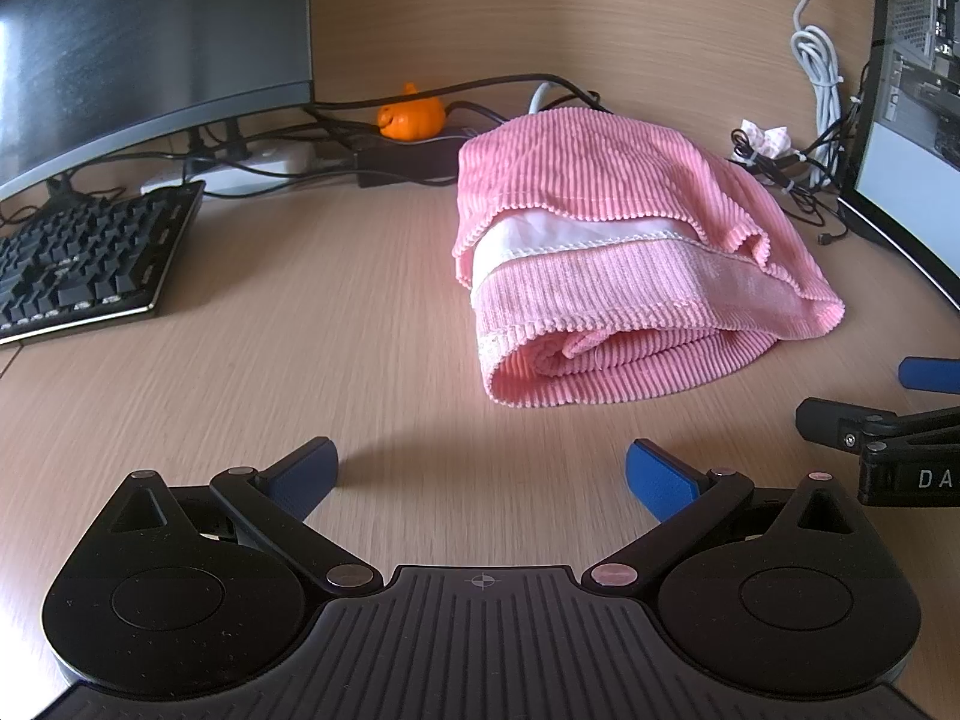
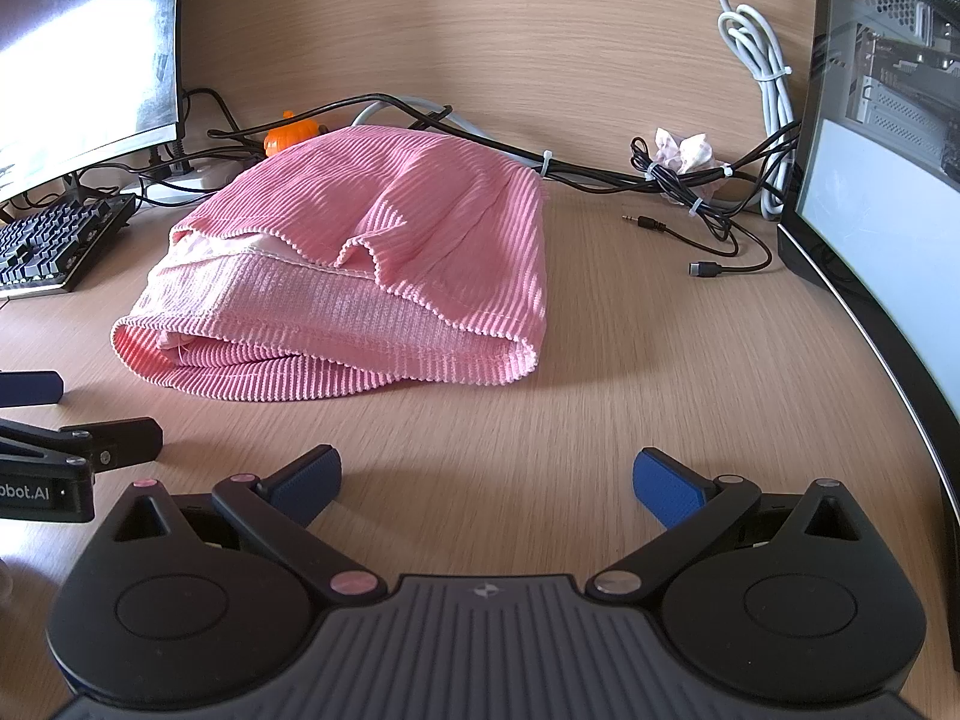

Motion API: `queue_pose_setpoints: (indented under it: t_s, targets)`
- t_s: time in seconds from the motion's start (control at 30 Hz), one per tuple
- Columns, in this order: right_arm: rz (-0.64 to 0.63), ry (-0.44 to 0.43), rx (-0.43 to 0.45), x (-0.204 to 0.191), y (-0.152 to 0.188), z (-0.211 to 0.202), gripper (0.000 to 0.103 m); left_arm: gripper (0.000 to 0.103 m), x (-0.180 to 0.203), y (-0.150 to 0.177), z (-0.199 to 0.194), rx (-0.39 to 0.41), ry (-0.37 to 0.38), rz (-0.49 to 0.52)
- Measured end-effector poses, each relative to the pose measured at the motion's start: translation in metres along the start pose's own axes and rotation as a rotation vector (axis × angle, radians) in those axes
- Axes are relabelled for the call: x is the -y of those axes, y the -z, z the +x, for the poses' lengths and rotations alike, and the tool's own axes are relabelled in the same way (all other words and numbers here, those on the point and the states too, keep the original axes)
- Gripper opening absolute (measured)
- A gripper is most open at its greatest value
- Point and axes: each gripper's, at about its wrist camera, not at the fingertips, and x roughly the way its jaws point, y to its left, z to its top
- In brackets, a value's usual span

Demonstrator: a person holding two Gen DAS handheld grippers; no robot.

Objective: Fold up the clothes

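Both claws hover low over the wooden table (image 1: 240,348), each spread wide with nothing between its blue pads. Seen from its own camera, the left claw (image 1: 483,477) has the folded pink garment (image 1: 624,276) ahead of it and off to its right, well apart from the fingertips, with bare table between. The right claw (image 2: 487,480) faces the same garment (image 2: 372,276) from the other side: the bundle lies ahead and somewhat to its left, again not touched by either finger. The garment is a ribbed pink cloth folded over on itself into a thick stack, a pale lining showing at the open hem, resting flat on the table. Each claw's fingers also show at the edge of the other's view, the two claws side by side on the near side of the garment. Behind the garment sit an orange pumpkin figure (image 1: 411,117) and a tangle of dark cables (image 2: 690,186); a black keyboard (image 1: 84,258) lies to the left under a monitor (image 1: 138,42), and a computer case (image 2: 888,138) stands at the right.
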Motion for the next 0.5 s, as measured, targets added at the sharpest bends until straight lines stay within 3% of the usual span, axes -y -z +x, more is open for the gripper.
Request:
queue_pose_setpoints:
  t_s: [0.5]
  targets:
    - [0.000, 0.000, 0.000, 0.0000, 0.0000, 0.0000, 0.103, 0.103, -0.0010, -0.0002, 0.0005, 0.000, 0.003, 0.004]
